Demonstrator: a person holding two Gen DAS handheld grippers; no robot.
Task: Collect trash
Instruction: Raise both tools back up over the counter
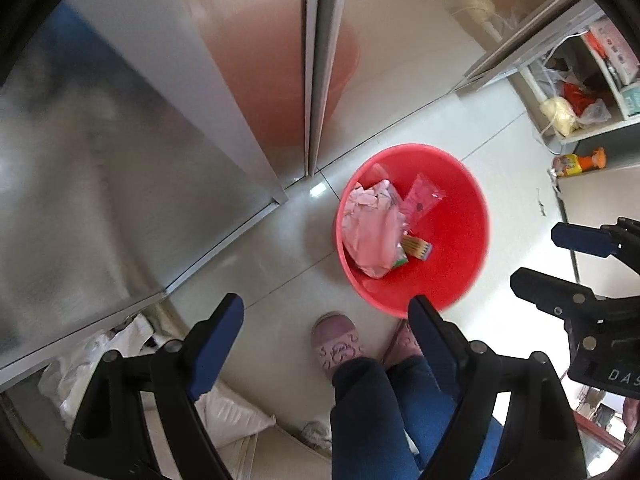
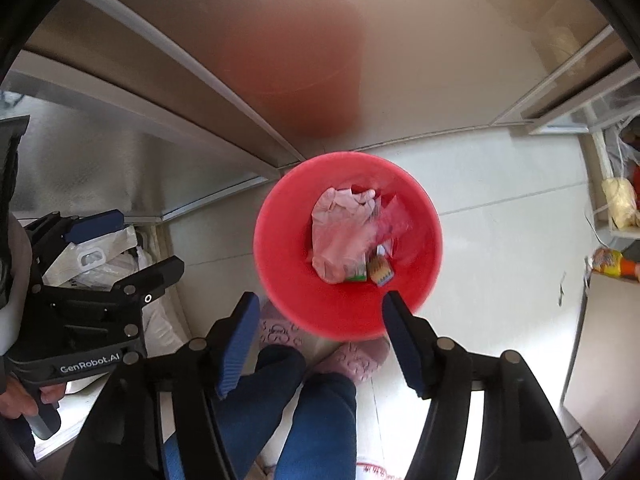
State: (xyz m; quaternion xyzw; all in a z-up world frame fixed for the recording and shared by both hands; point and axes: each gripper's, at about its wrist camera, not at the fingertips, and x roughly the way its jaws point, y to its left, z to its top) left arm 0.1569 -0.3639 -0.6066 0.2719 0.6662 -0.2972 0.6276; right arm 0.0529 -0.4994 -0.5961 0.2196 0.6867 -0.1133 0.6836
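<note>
On the tiled floor (image 2: 500, 200), just beside the metal cabinet (image 1: 120, 160), stands the red basin (image 2: 280, 240) with the trash in it: a crumpled pink plastic bag (image 2: 340, 236), a clear wrapper (image 2: 394, 216) and a small striped packet (image 2: 382, 270). Both grippers hang above, pointing down. The right gripper (image 2: 318, 312) has its fingers apart with nothing between them; the left gripper (image 1: 326, 312) is likewise wide and empty. Risks, as I judge: the person's slippered foot (image 1: 336, 344) lies close to the basin and could nudge it, and the light bag could spring up over the rim.
</note>
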